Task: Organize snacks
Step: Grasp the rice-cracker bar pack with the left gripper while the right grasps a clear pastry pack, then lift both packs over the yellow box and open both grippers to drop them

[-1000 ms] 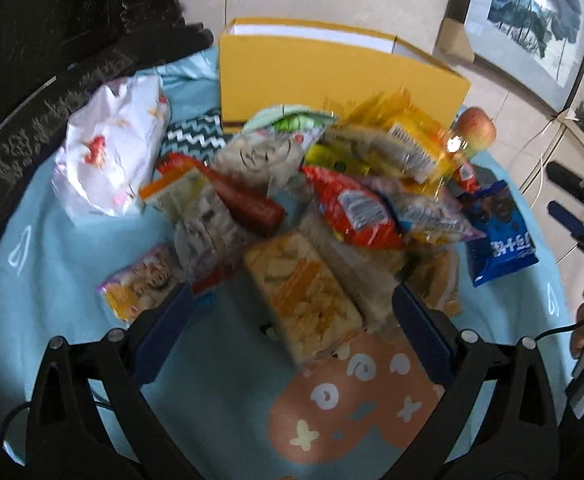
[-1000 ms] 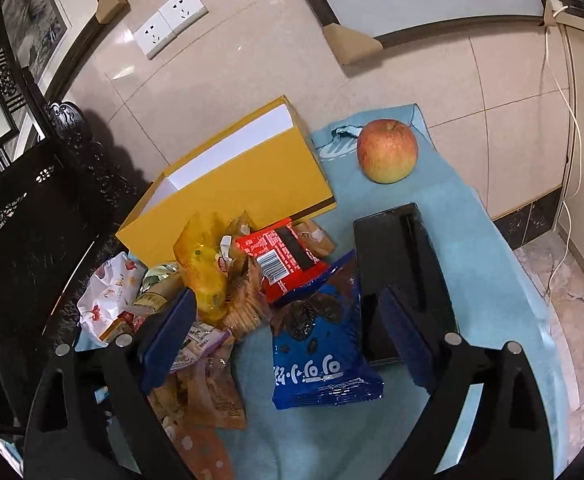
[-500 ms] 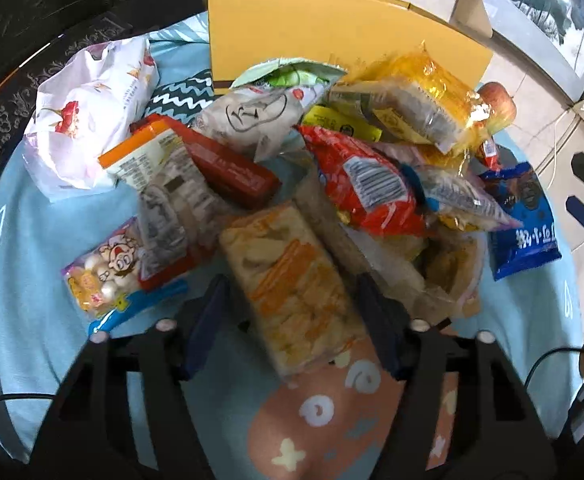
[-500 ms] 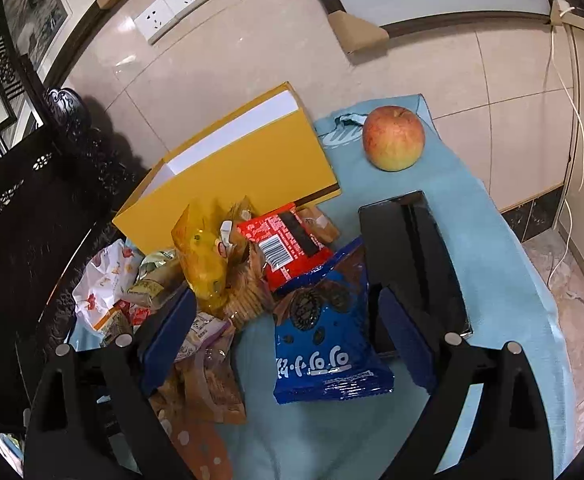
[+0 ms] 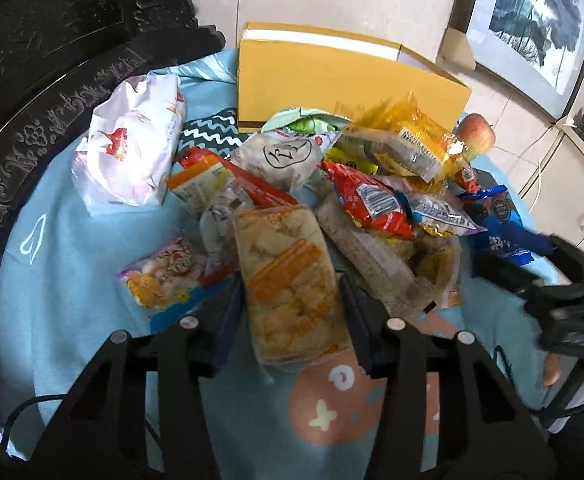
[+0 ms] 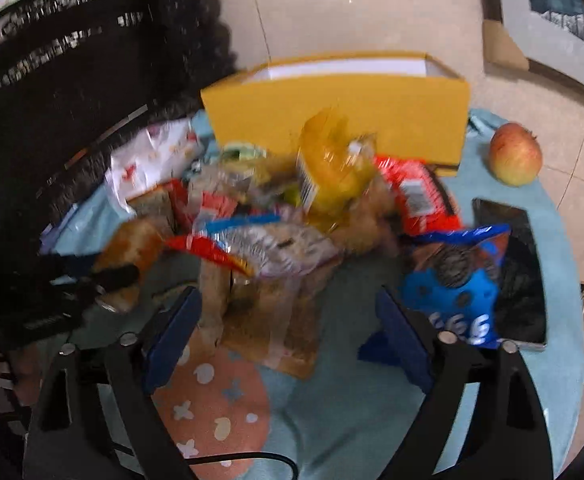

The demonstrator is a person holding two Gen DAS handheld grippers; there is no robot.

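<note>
Orange-striped rice-cracker pack — print unreadable — sits between the closing left hand-held gripper.

One yellow box, one apple, one dark phone-like slab, one white bag, one blue cookie packet, and perhaps a dozen other heaped snack packets, overlap preventing a firm count.

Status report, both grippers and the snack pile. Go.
Left gripper closing around cracker pack. Right gripper closing, nothing gripped, over brown pack. Pile crowds yellow box.
</note>
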